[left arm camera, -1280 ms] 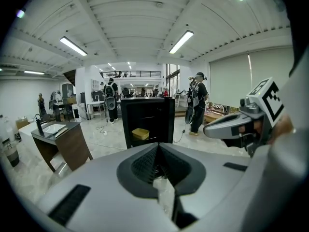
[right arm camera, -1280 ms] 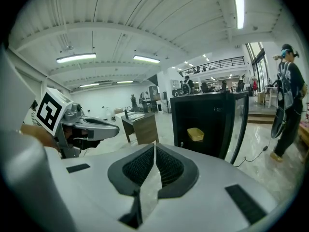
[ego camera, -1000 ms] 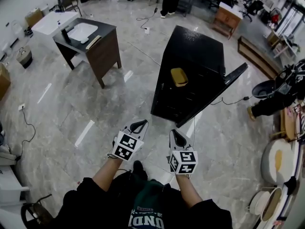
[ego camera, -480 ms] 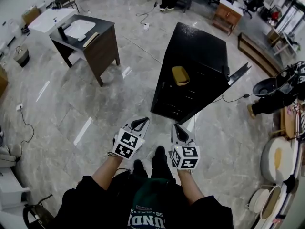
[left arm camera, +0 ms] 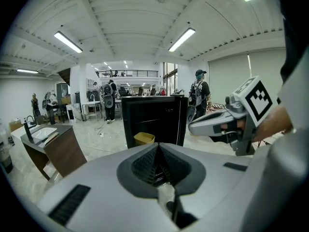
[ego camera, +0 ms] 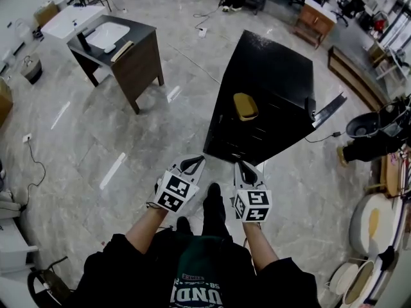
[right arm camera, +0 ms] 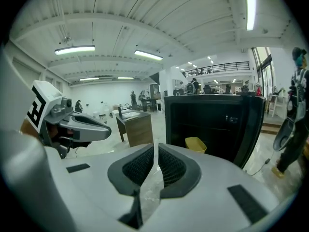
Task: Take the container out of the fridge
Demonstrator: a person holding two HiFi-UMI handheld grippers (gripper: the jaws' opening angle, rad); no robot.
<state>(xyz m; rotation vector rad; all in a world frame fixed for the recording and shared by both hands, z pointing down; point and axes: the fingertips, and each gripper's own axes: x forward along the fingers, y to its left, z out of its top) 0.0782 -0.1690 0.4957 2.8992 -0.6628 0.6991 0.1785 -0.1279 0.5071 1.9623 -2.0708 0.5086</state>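
The only lettering that can be made out is on the person's dark green shirt (ego camera: pixel 196 286), where large pale letters seem to read "UND", cut off at the frame's bottom edge.

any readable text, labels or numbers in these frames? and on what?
"UND": large white letters on the person's dark green shirt, cut off by the picture's lower edge.
Small print above those letters: too small to read.
Square black-and-white markers on the left tongs and right tongs: patterns, no letters.
Black open fridge, yellow plastic container: no print visible.
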